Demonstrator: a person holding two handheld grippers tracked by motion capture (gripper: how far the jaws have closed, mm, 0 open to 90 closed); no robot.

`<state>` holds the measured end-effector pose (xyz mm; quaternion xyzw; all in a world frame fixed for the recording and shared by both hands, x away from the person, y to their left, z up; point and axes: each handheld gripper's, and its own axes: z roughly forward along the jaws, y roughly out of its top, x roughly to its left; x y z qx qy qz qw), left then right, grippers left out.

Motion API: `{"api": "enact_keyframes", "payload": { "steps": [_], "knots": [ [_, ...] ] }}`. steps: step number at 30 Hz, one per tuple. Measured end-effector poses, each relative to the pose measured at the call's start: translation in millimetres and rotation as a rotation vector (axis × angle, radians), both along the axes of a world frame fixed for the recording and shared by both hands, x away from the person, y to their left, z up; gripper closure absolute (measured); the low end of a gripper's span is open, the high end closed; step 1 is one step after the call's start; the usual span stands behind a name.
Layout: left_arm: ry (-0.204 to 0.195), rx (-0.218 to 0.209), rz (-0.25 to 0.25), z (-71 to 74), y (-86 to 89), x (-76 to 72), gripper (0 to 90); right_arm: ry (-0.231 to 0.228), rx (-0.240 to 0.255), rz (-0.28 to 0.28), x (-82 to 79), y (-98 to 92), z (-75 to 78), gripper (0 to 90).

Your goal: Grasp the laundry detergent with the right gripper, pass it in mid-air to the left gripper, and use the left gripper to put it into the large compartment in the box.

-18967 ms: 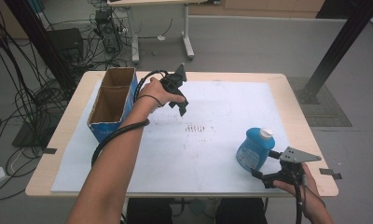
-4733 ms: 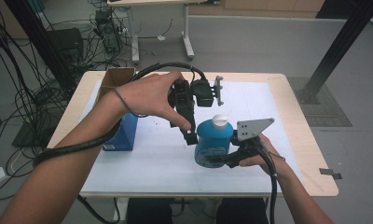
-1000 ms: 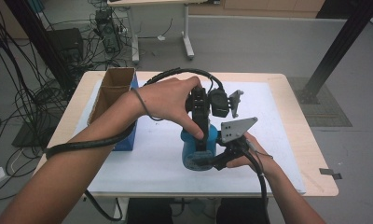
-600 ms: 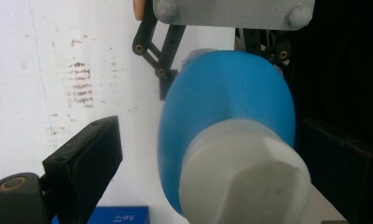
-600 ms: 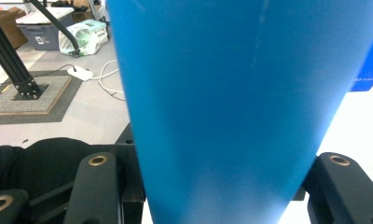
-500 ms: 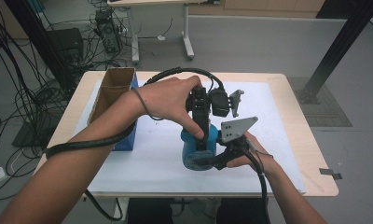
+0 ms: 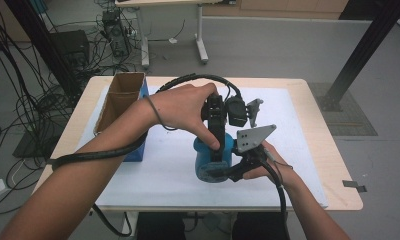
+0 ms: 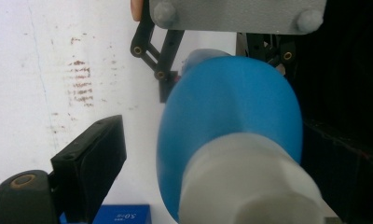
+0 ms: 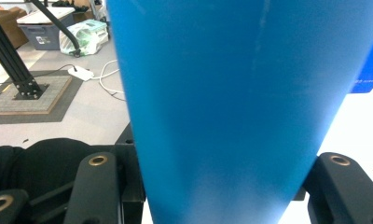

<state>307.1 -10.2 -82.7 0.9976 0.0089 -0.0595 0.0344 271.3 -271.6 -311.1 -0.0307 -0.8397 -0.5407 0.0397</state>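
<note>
Blue bottle [image 7: 211, 159] upright at table centre, body clamped by R gripper [image 7: 236, 169]. L gripper [image 7: 217, 150] jaws, just closing round white cap [image 8: 250, 182], not yet pressing; uncapping likely next.

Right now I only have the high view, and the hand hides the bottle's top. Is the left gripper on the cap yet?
Observer: Not yet. In the left gripper view the white cap sits between the jaws of the left gripper, which have just been closing; one jaw stands clear of it.
Operator: And the other one?
Observer: The right gripper is clamped on the blue bottle, a jaw against each side.
Operator: Anything else?
Observer: Brown marks on the white sheet beside the bottle.
</note>
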Motion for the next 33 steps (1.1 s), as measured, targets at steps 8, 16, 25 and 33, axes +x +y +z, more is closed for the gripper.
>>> {"api": "enact_keyframes", "payload": {
  "steps": [8,16,25,33],
  "knots": [
    [-0.004,0.013,-0.005,-1.9,-3.3,-0.7,16.1,-0.001,0.002,-0.004,-0.2,-0.7,0.2,41.8],
    [0.004,0.017,-0.004,-3.3,-4.7,0.0,18.4,-0.007,0.006,-0.005,-0.1,-1.8,-0.3,41.8],
    [0.009,0.02,-0.001,-4.4,-6.2,1.7,22.7,-0.005,0.007,-0.005,0.8,-1.4,-0.5,41.8],
    [0.014,0.019,-0.001,-5.1,-6.1,2.6,32.3,-0.005,0.008,-0.01,0.6,-2.5,-0.9,41.8]
  ]
}}
